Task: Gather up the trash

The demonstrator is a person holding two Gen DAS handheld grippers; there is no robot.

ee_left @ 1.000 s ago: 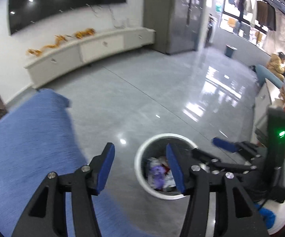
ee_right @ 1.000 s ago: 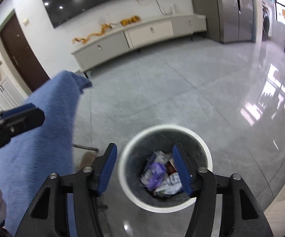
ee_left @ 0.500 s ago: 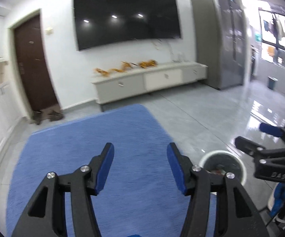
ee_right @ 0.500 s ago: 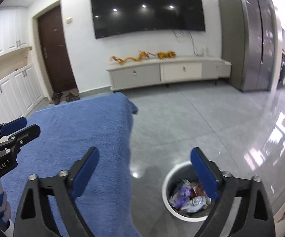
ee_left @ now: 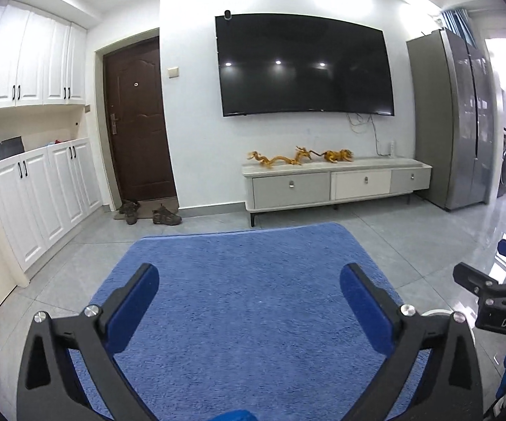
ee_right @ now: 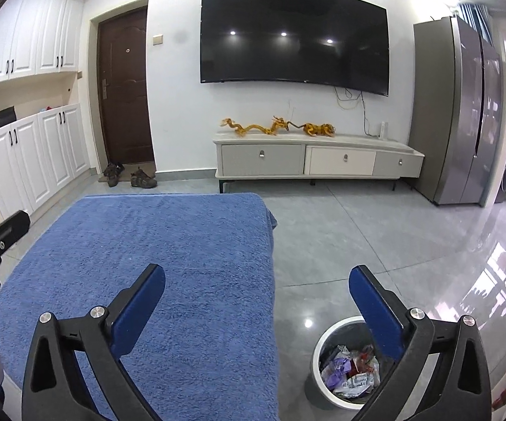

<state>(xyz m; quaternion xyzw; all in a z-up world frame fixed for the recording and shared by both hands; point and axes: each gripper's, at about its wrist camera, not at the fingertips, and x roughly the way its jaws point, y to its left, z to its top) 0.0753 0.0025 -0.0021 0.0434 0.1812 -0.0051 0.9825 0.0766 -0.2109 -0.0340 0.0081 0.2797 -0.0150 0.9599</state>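
Both sets of fingers have just spread wide, with nothing between them: left gripper (ee_left: pixel 249 307) and right gripper (ee_right: pixel 258 303) hang over the blue bench (ee_right: pixel 154 263). The trash (ee_right: pixel 349 372) now lies in the bin (ee_right: pixel 317 351) beside it, so that drop looks finished; no litter shows on the bench.

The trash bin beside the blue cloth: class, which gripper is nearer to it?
Right. The right gripper hangs just above and left of the trash bin; the left gripper is farther left, over the blue cloth.
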